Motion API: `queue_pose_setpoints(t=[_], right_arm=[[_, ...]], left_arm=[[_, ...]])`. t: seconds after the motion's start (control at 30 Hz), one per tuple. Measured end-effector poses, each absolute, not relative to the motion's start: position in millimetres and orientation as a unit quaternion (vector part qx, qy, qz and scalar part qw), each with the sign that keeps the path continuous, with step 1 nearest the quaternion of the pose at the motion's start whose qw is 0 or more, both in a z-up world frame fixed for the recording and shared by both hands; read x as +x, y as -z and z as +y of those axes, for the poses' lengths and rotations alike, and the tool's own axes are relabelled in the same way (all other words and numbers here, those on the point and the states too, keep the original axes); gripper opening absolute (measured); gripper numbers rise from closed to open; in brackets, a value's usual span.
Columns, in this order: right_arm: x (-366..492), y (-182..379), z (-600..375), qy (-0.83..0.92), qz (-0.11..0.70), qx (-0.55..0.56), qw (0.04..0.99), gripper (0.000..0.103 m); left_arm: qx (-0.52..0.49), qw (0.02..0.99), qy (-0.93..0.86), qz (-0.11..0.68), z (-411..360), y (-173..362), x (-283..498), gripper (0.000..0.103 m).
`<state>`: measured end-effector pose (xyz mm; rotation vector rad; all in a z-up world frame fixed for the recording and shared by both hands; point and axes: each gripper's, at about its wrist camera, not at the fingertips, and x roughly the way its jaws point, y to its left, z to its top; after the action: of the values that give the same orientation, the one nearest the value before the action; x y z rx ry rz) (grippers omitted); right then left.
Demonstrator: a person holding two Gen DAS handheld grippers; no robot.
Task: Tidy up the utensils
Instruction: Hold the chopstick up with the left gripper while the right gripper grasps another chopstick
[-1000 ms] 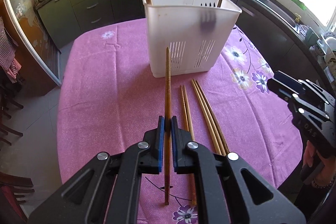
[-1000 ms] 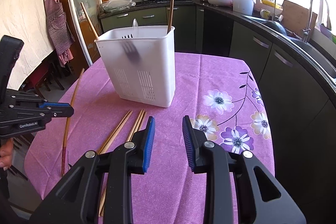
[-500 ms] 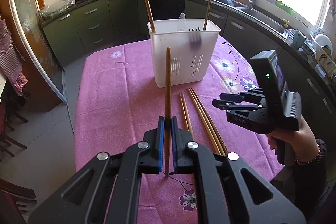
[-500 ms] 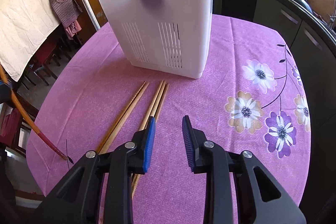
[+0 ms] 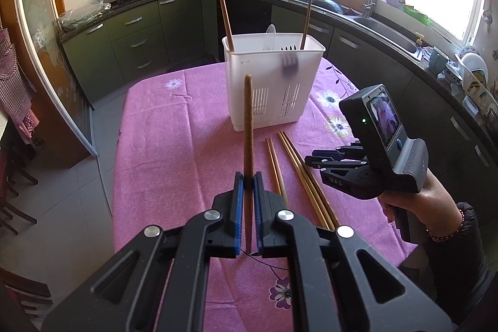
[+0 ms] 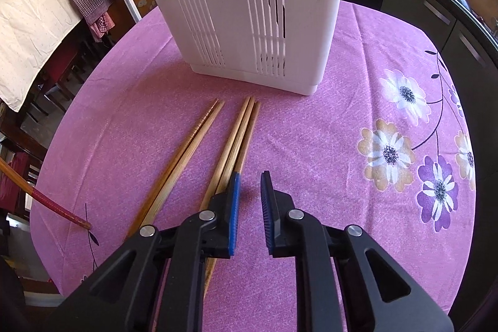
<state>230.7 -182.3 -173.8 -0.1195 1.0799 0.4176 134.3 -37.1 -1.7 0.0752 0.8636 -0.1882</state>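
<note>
**One chopstick held, five on the counter**

A dark chopstick [image 5: 248, 126] is clamped in the left tongs [image 5: 246, 185]. The right tongs [image 6: 249, 201] are held released just above five chopsticks [image 6: 230, 142], which are laid on the counter [image 6: 326, 145] before the white basket [image 6: 246, 5].

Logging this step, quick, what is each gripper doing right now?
Left gripper: shut on the long dark-brown wooden chopstick.
Right gripper: open, holding nothing, low beside the light wooden chopsticks on the pink tablecloth.

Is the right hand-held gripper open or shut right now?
Open. The right hand-held gripper shows bare tablecloth between its blue pads, which grip nothing; the loose chopsticks lie beside its left pad.
</note>
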Motion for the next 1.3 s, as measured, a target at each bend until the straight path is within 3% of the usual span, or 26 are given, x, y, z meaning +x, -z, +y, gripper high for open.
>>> queue_pose_setpoints(t=[1.3], right_arm=[[243,172,-161,-0.186,0.519,-0.073,0.831,0.016]], left_arm=[[0.040,0.903,0.094,0.416,-39,-1,134,0.007]])
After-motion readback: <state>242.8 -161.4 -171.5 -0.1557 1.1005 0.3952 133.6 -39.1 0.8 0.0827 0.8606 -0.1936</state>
